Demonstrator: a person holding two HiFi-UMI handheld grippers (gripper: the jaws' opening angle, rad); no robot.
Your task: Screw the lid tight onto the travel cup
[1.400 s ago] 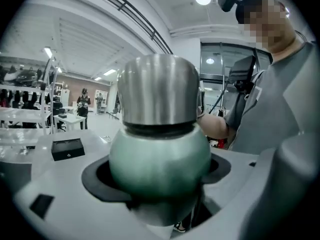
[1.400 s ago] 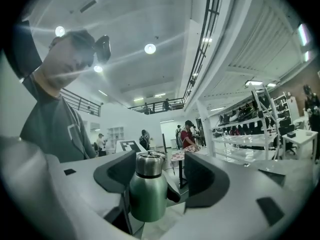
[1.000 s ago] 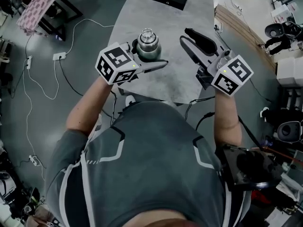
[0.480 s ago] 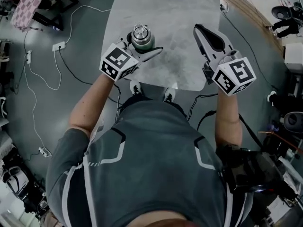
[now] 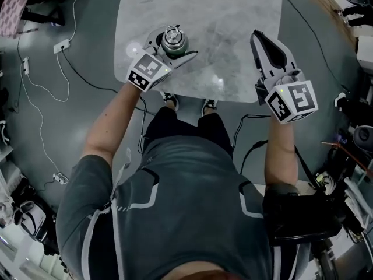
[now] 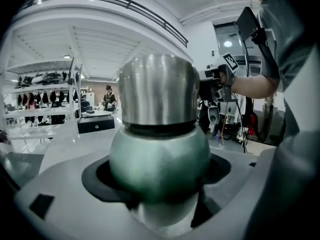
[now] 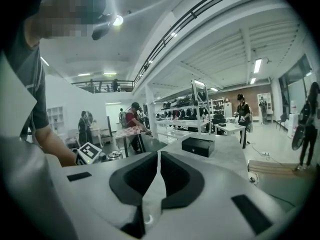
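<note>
The travel cup (image 5: 173, 42) has a green body and a steel lid (image 5: 171, 36) on top. It is near the front left of the grey table (image 5: 233, 16), upright, with my left gripper (image 5: 170, 45) shut around its body. In the left gripper view the green body (image 6: 160, 156) fills the space between the jaws, and the lid (image 6: 159, 89) rises above them. My right gripper (image 5: 258, 35) is over the table's right side, apart from the cup, shut with nothing between its jaws. The right gripper view shows its pads (image 7: 150, 171) meeting.
A black box (image 7: 198, 146) lies at the far end of the table, also visible as the box (image 6: 96, 124) behind the cup. Cables and a power strip (image 5: 58, 46) lie on the floor at left. The person's feet (image 5: 170, 101) show below the table's near edge.
The right gripper's jaws, open a second ago, are now shut on nothing. Both grippers have sunk lower over the table, the left one still holding the cup.
</note>
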